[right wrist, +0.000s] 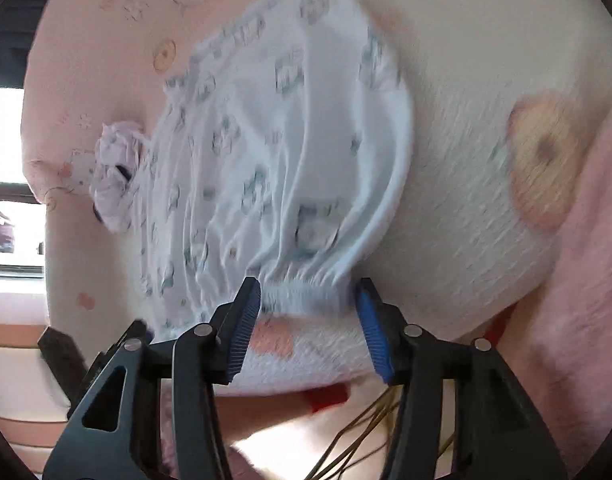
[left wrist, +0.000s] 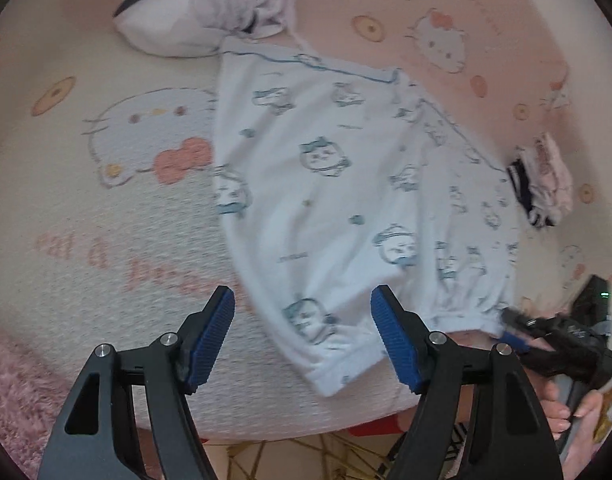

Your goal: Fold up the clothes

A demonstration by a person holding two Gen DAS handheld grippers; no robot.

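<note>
A pale blue garment (left wrist: 338, 168) printed with cartoon faces lies spread on a cat-print blanket (left wrist: 106, 220). My left gripper (left wrist: 302, 296) stands wide open just above the garment's near hem, with cloth below the gap and neither pad touching it. In the right wrist view the garment (right wrist: 290, 120) is rippled, and its gathered elastic cuff (right wrist: 306, 292) spans the gap at my right gripper's (right wrist: 308, 286) fingertips. Those jaws stand well apart, with the cuff's ends at the blue pads. From the left wrist view the right gripper (left wrist: 510, 320) sits at the hem's right corner, held by a hand (left wrist: 562, 420).
A crumpled white pile of clothes (left wrist: 202, 12) lies beyond the garment. A small pink and navy bundle (left wrist: 542, 180) (right wrist: 114, 172) rests beside its far edge. Fluffy pink fabric (left wrist: 10, 380) borders the blanket near me. The bed's edge runs just under both grippers.
</note>
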